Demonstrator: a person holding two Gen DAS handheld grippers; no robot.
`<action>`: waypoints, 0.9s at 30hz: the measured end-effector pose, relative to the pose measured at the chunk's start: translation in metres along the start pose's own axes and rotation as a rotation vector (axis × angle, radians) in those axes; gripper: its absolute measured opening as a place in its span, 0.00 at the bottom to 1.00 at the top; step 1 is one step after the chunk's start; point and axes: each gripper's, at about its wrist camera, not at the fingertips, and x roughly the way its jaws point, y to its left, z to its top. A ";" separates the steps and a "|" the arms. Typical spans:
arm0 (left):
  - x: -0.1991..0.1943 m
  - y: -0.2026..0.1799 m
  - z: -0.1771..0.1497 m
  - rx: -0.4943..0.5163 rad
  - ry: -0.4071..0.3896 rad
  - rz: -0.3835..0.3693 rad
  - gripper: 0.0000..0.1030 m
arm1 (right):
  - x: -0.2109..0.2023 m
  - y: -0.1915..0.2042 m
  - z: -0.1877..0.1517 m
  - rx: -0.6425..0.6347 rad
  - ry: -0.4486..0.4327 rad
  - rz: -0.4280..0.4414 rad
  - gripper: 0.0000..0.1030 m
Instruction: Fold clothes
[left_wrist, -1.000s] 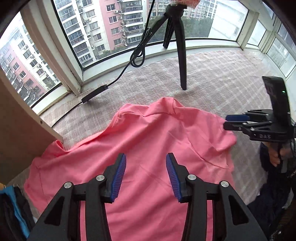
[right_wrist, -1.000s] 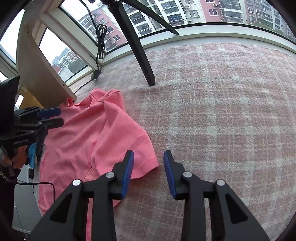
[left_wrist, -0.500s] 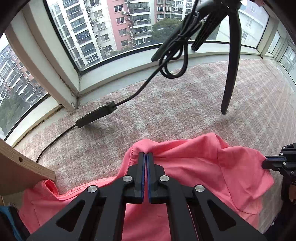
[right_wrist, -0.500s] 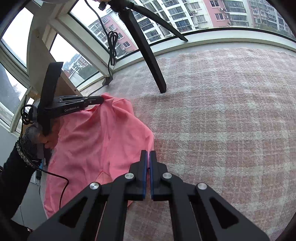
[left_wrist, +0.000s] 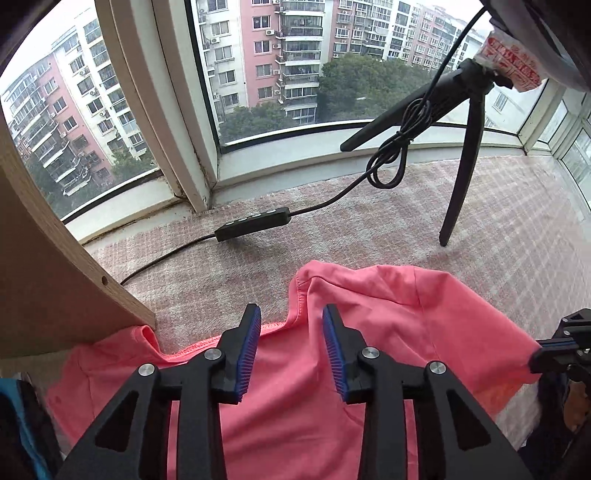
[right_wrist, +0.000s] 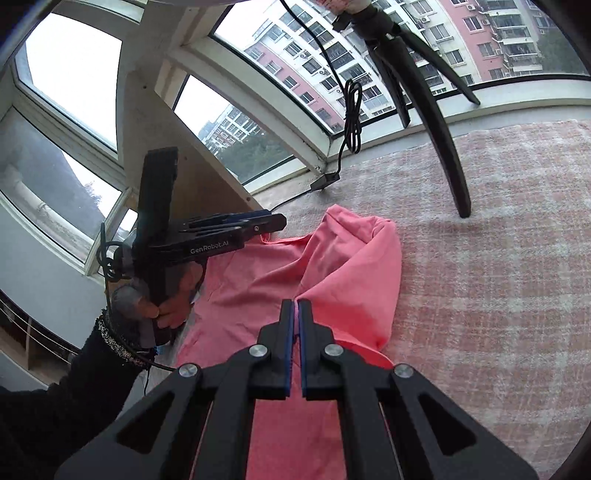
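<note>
A pink garment (left_wrist: 369, 332) lies rumpled on a pink plaid blanket (left_wrist: 369, 221). My left gripper (left_wrist: 291, 314) hovers over the garment's far edge. Its jaws are opening; the cloth lies under the gap and the blue pads (left_wrist: 245, 350) do not press it. In the right wrist view the left gripper (right_wrist: 273, 221) stands at the garment's far left corner, held by a hand (right_wrist: 173, 302). My right gripper (right_wrist: 296, 306) is shut on a fold of the pink garment (right_wrist: 351, 266), which hangs raised and draped. The left wrist view catches the right gripper (left_wrist: 546, 356) at the cloth's right corner.
A black tripod (left_wrist: 458, 184) stands on the blanket near the window, one leg (right_wrist: 447, 147) just beyond the garment. Its cable with an inline controller (left_wrist: 253, 223) trails across the blanket. A wooden board (left_wrist: 55, 277) rises at the left. Something blue and dark (left_wrist: 18, 424) lies at lower left.
Both grippers closed on the garment's edges. The left one then moved toward the window and opened again. The right one stayed shut and lifted its fold up and over toward the left.
</note>
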 end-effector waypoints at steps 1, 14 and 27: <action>-0.008 0.001 -0.003 0.008 -0.003 0.006 0.34 | 0.014 0.007 -0.006 -0.001 0.039 0.019 0.04; -0.022 -0.090 -0.048 0.275 0.108 -0.130 0.34 | -0.044 -0.029 -0.067 0.058 0.081 -0.212 0.15; 0.023 -0.173 -0.058 0.483 0.248 -0.218 0.14 | -0.008 -0.045 -0.062 -0.053 0.141 -0.248 0.15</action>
